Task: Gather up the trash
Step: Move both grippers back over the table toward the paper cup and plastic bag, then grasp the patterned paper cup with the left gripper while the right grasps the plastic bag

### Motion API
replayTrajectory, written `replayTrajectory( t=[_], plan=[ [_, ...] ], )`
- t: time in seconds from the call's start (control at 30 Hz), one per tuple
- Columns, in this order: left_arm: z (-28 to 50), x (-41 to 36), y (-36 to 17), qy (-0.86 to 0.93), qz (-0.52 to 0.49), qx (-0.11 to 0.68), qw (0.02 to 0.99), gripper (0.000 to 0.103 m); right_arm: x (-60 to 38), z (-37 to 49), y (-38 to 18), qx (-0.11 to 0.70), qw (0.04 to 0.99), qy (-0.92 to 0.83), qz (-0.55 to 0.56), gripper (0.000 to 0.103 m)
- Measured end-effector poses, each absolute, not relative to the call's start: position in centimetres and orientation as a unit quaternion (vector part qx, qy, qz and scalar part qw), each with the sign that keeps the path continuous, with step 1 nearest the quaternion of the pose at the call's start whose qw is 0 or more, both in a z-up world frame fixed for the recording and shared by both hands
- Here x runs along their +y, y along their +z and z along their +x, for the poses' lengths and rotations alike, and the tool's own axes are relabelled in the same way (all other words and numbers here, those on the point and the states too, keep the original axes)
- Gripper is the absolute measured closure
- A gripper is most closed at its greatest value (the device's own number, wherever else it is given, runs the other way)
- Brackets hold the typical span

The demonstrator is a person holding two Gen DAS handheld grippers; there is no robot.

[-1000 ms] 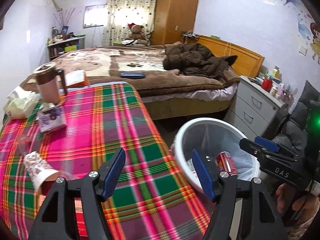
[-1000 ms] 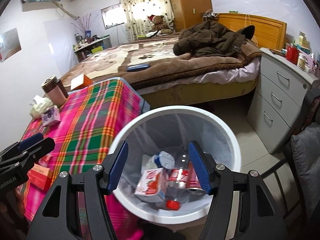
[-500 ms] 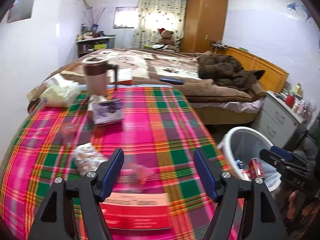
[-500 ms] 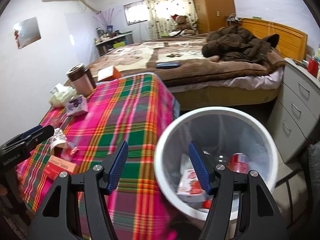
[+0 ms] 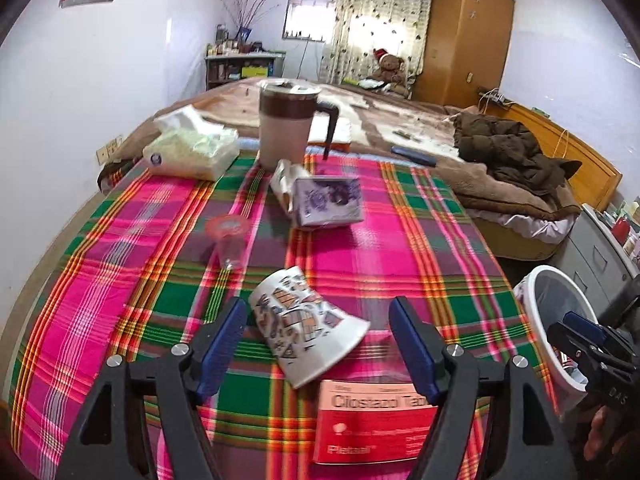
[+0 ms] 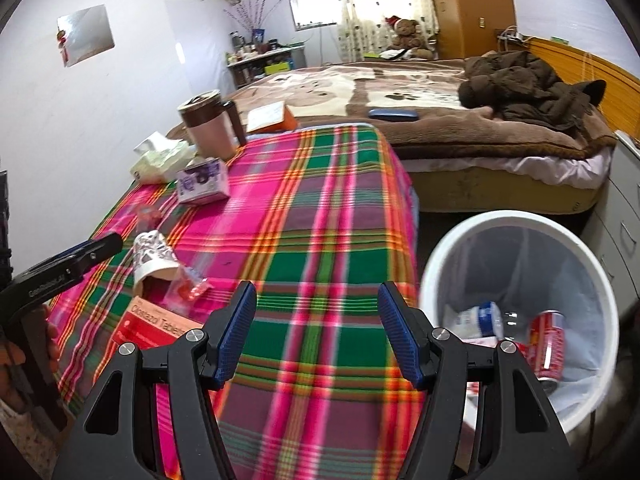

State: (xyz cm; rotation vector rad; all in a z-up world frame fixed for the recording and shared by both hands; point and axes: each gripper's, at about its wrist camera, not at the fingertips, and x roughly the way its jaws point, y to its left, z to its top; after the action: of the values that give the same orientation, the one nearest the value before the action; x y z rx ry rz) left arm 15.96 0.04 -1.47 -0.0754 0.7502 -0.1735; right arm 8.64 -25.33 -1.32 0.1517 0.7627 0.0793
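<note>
Left gripper over the near edge of the table, pointing down at a slant. Jaws opening, wide apart; a crushed paper cup lies on its side on the cloth in the gap, touched by neither pad. Just nearer the edge, a red pill box, partly under the right-hand finger. Clear plastic cup farther in, toward the left edge. Purple carton mid-table; brown jug and tissue pack along the far edge.

Right gripper over the table's near right corner, jaws wide, nothing between them. White bin on the floor beside the right edge; red can and other rubbish inside.
</note>
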Motion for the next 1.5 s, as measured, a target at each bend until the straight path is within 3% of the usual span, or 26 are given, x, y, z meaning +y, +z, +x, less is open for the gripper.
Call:
replayTrajectory(
  t=[0.67,1.5],
  plan=[
    [21.0,1.3,-5.8,-0.095,-0.056,0.438,0.892,0.021,-19.8,11.9,-3.1,0.405,0.908,0.082,0.063,0.039],
    [18.8,6.7,-6.6,-0.081,-0.043,0.458,0.884,0.020,-14.9,15.2,-5.3,0.449,0.882,0.101,0.102,0.039]
  ],
)
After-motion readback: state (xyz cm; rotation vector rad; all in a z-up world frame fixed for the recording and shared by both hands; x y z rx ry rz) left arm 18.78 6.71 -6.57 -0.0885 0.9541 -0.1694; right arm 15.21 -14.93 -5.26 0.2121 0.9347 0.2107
